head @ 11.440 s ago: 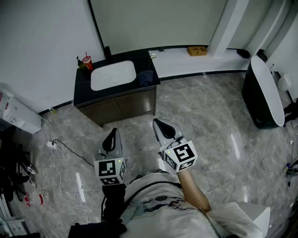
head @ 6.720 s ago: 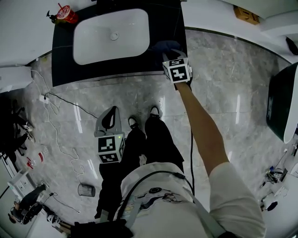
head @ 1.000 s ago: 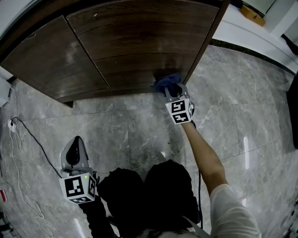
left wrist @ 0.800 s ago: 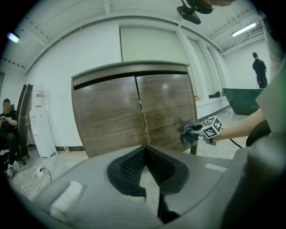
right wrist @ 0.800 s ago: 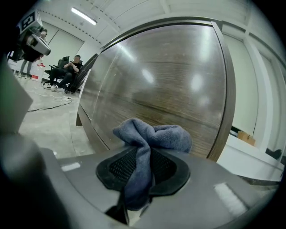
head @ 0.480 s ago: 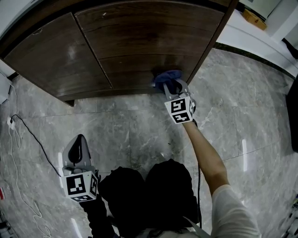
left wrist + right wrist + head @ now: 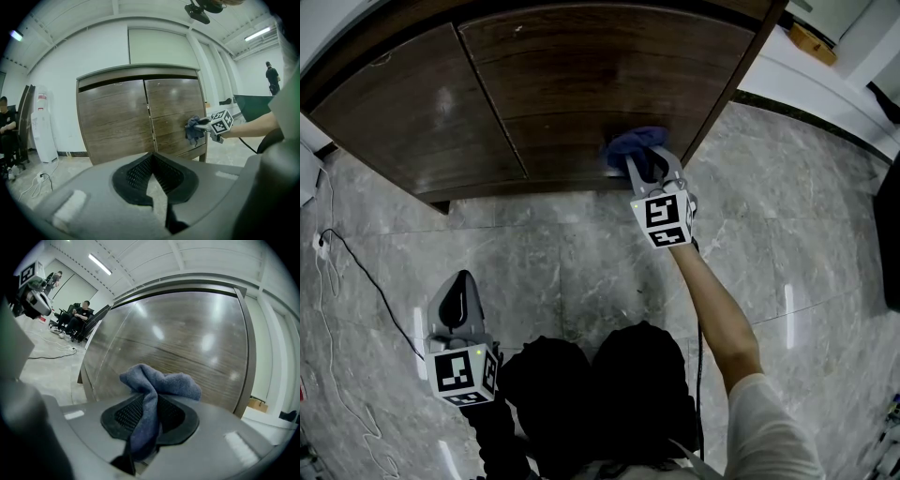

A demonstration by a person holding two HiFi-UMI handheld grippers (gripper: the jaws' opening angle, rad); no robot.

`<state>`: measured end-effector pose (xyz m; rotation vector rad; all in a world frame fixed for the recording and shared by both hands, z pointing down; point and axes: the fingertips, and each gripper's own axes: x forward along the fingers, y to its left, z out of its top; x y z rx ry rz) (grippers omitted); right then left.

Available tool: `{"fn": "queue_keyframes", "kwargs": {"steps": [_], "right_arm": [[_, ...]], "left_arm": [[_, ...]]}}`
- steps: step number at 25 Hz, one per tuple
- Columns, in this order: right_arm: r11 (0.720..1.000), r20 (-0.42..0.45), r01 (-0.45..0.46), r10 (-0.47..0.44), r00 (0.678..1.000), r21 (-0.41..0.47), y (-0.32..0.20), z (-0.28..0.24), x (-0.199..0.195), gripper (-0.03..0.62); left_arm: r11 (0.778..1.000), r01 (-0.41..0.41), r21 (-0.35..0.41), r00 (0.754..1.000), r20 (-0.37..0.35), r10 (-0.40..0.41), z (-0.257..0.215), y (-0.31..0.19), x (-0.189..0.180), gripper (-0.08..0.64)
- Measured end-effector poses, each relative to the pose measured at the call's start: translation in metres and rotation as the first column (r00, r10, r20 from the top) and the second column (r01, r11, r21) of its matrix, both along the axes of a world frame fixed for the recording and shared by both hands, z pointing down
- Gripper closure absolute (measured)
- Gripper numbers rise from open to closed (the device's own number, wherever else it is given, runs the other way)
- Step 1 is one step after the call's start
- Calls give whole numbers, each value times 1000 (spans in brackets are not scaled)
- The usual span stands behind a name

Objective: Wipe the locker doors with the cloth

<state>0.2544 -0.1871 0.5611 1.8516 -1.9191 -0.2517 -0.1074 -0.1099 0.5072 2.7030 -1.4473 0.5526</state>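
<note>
Cloth [image 7: 636, 143], blue, pinched between closed jaws of right gripper [image 7: 644, 165], pressed against right locker door [image 7: 609, 84] near its lower edge, upper centre. Left gripper [image 7: 460, 298] lower left, jaws together, empty, over floor [image 7: 572, 253].

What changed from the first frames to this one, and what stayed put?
The right gripper took the blue cloth off the sink counter and brought it down to the right-hand door, now pressing it low on the wood. The left gripper stayed shut and empty at the person's side.
</note>
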Motion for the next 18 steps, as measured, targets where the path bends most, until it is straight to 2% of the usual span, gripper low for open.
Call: {"fn": "queue_keyframes", "kwargs": {"steps": [18], "right_arm": [[983,-55,59,-51,997,173,-9,-96,-21,500]], "left_arm": [[1000,8,1,1000,-12,-8,-1,1,-6,559]]}}
